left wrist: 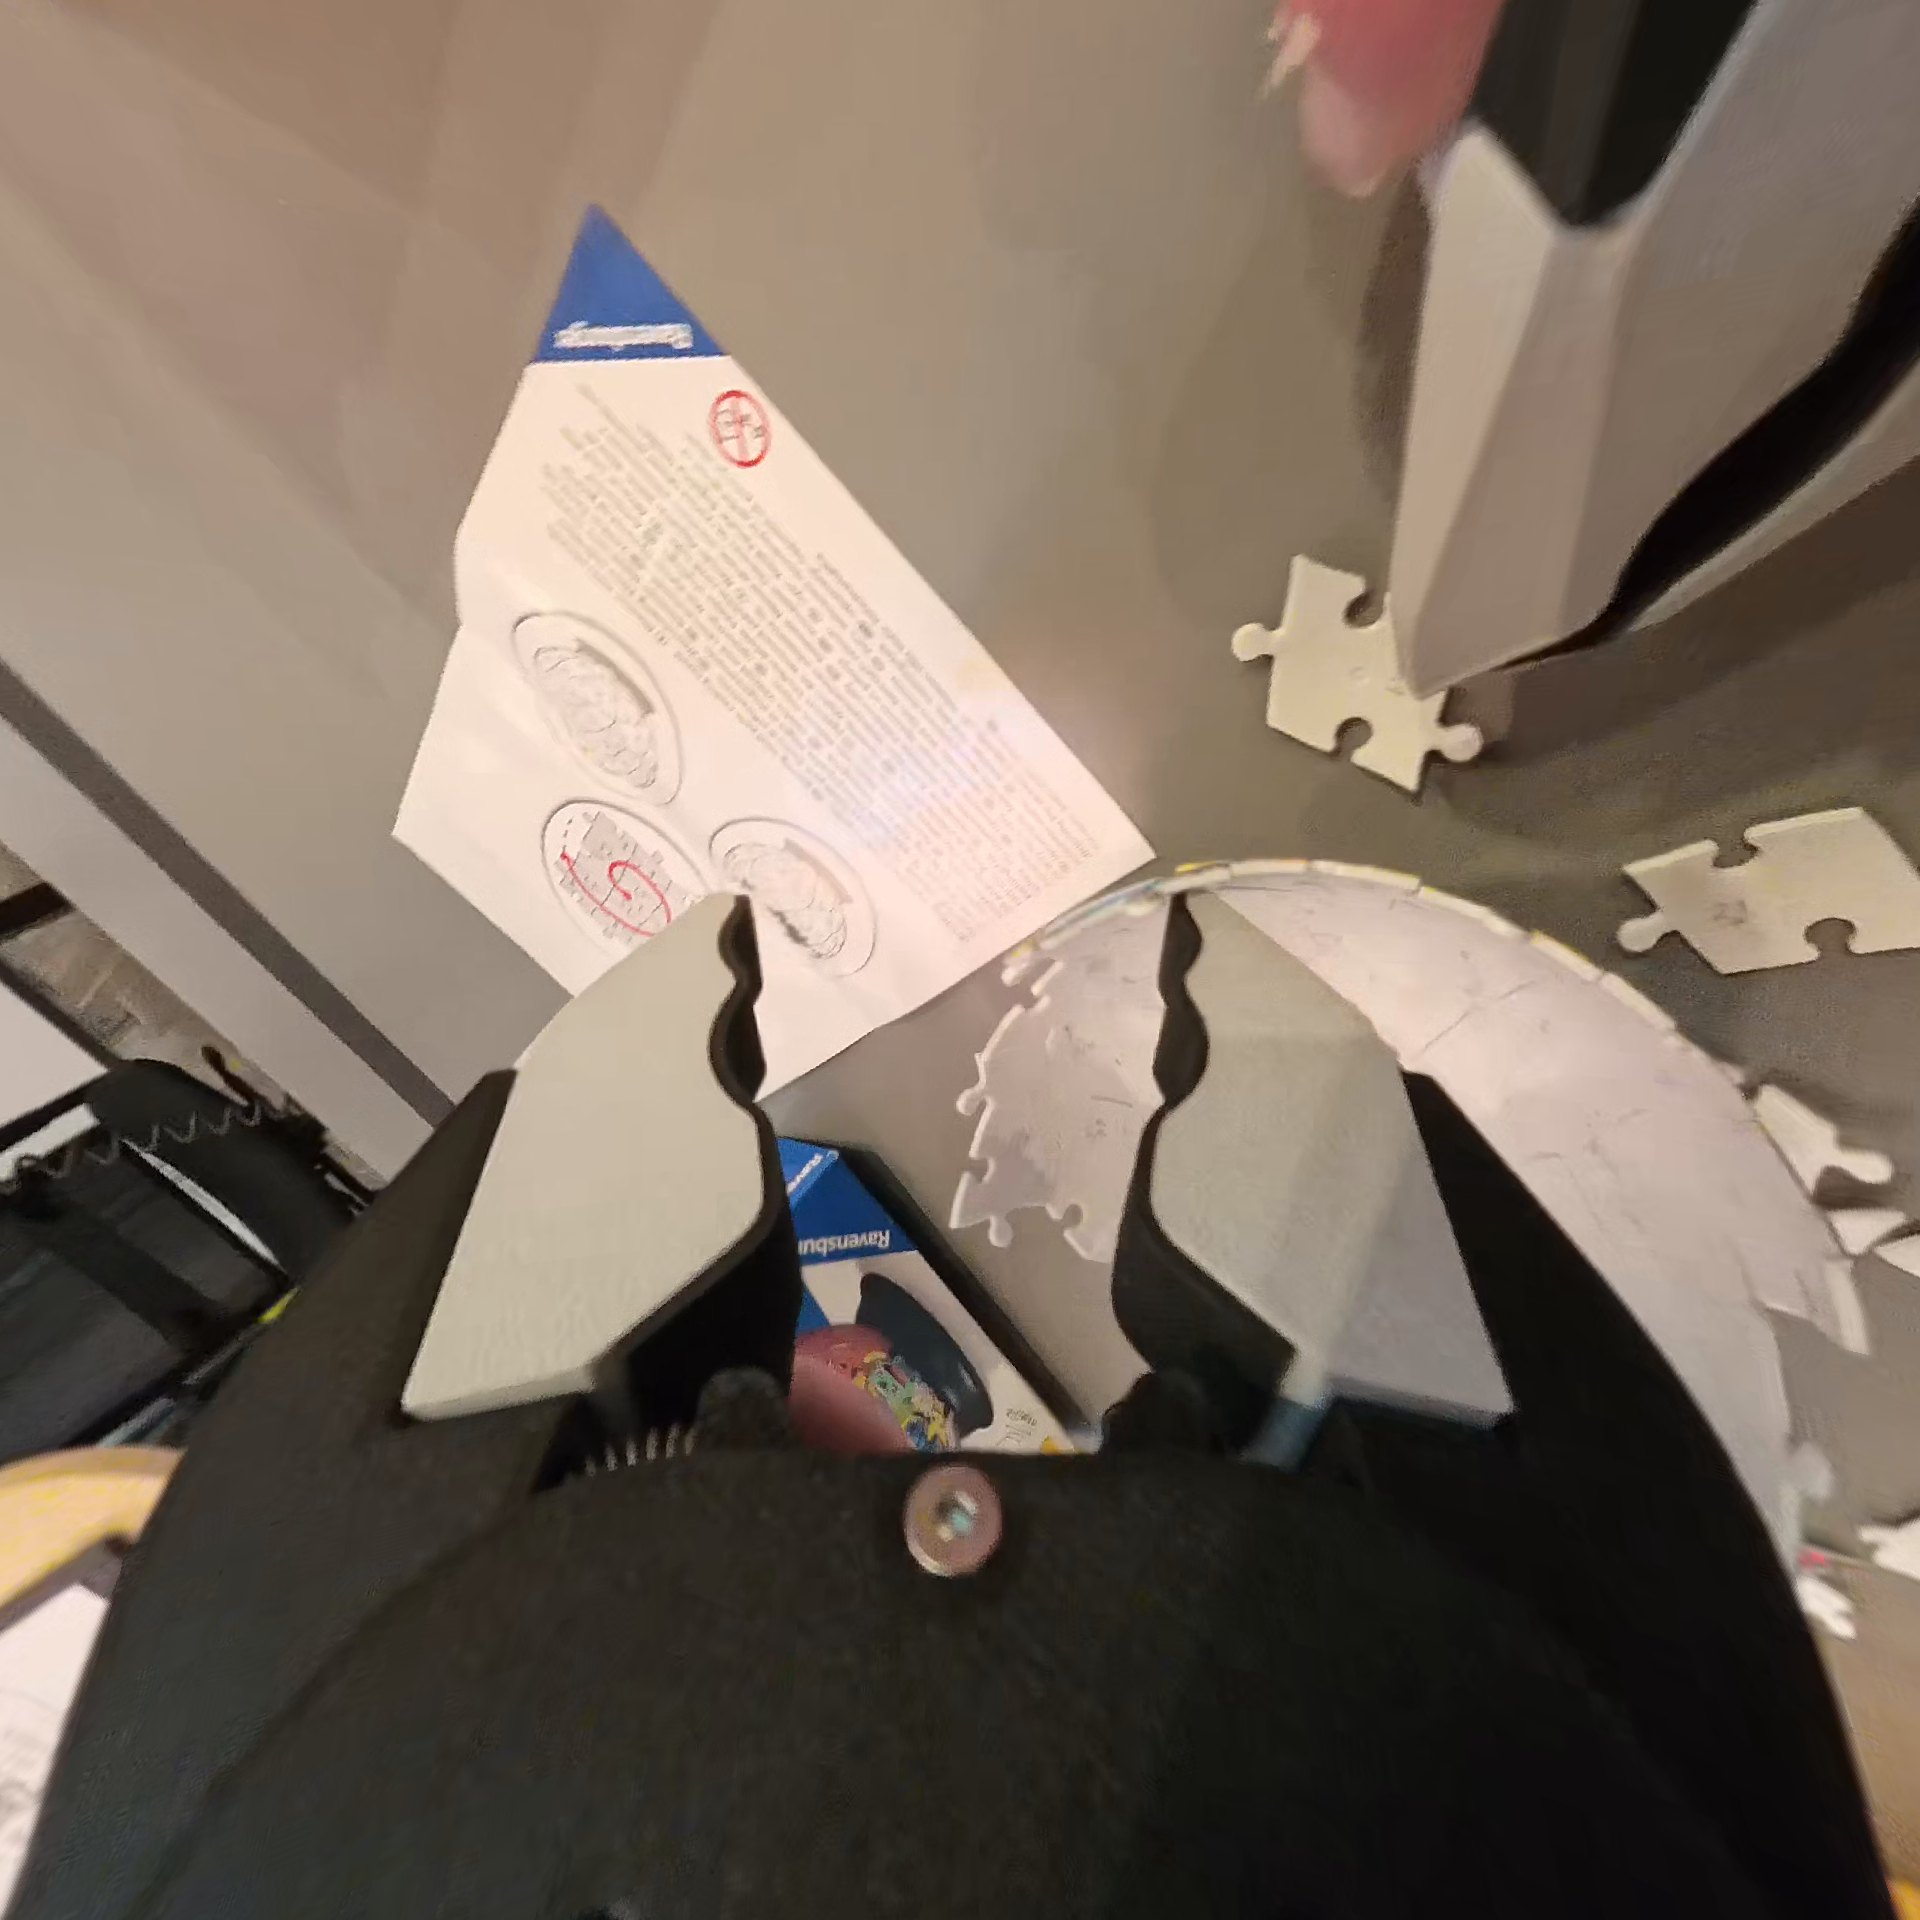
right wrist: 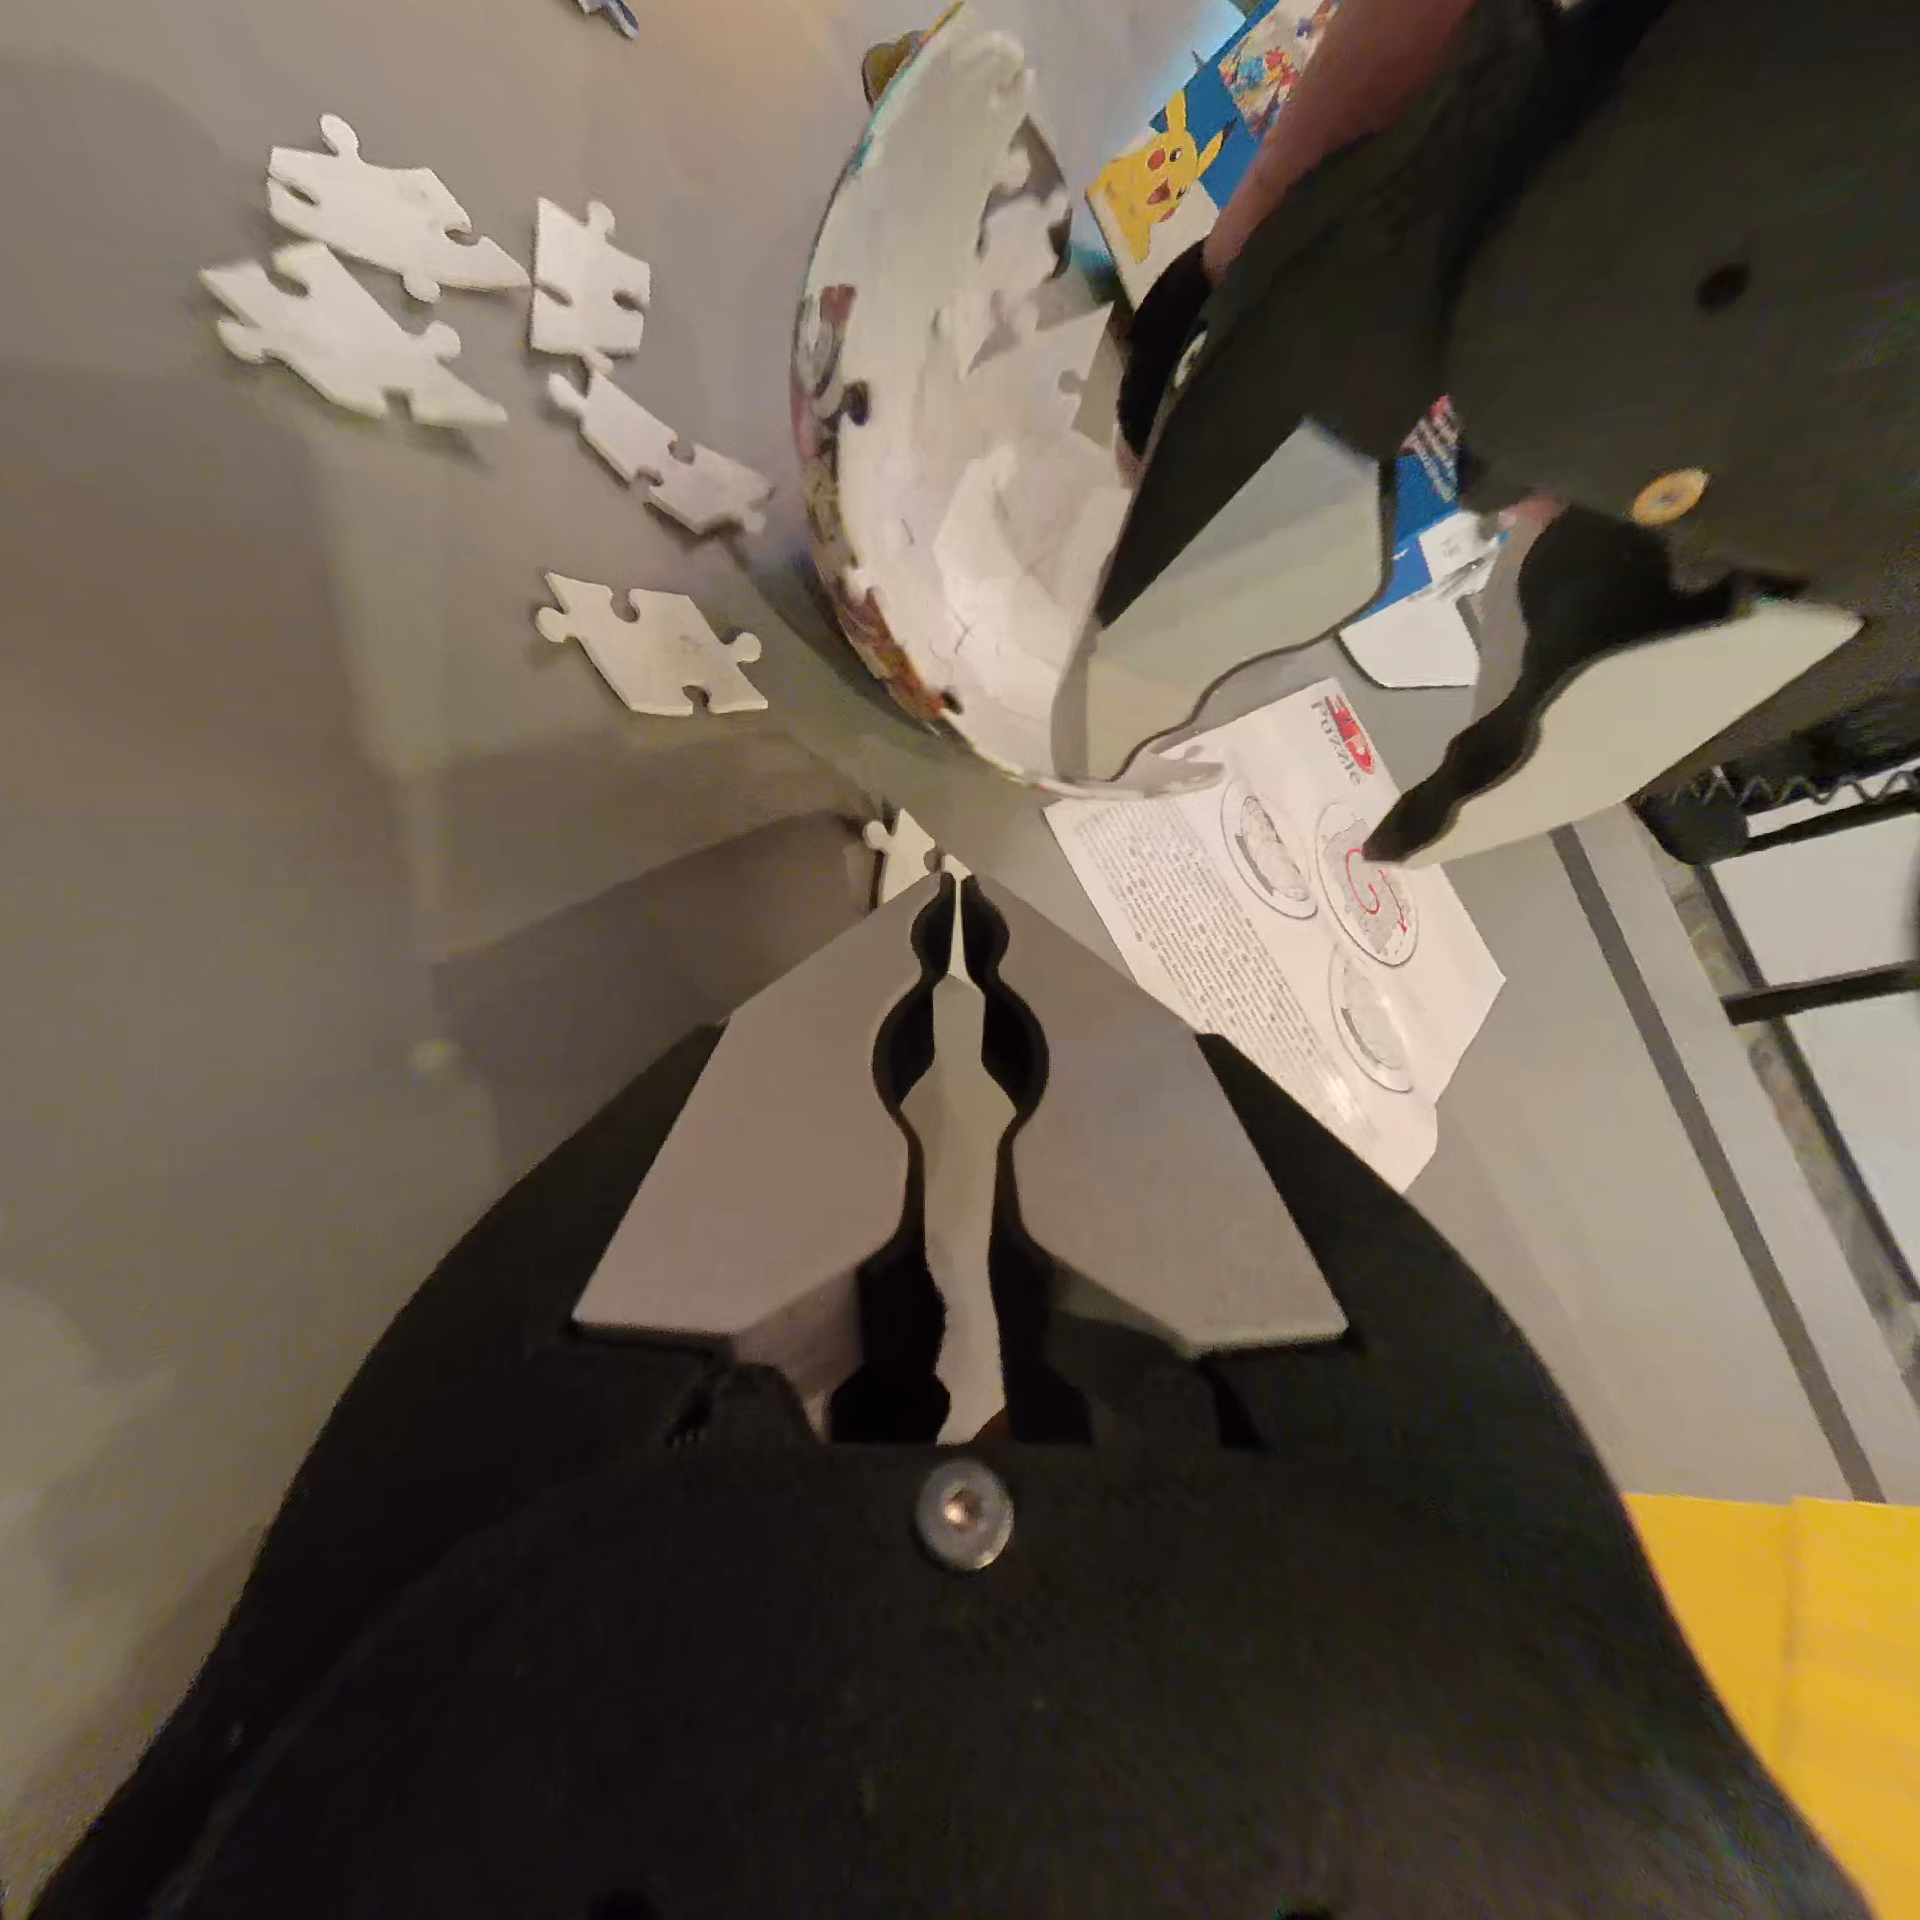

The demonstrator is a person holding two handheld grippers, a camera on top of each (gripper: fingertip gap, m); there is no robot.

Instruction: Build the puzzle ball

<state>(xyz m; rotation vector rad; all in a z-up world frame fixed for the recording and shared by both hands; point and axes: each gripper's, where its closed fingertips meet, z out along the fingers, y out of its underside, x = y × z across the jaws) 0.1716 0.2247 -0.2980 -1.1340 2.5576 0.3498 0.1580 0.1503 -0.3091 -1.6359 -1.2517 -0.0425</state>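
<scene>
The half-built puzzle ball (left wrist: pixel 1558 1091) is an open white shell lying on the grey table; it also shows in the right wrist view (right wrist: pixel 935 468), with a printed outside. My left gripper (left wrist: pixel 956 935) is open and straddles the shell's rim, one finger inside and one outside over the paper; it shows too in the right wrist view (right wrist: pixel 1236 800). My right gripper (right wrist: pixel 958 883) is shut on a white puzzle piece (right wrist: pixel 951 1091), seen edge-on. In the left wrist view the right gripper (left wrist: pixel 1455 665) holds that piece (left wrist: pixel 1330 675) low over the table, beyond the shell.
Several loose white pieces (right wrist: pixel 395 281) lie face down left of the shell, others (left wrist: pixel 1766 894) beside it. An instruction sheet (left wrist: pixel 727 644) lies flat by the ball. The puzzle box (left wrist: pixel 894 1320) stands nearby. The table edge (right wrist: pixel 1714 1143) is at the right, with a yellow object (right wrist: pixel 1818 1662). My left gripper is the nearer one to the yellow object (right wrist: pixel 1818 1662): about 20 cm, against 25 cm.
</scene>
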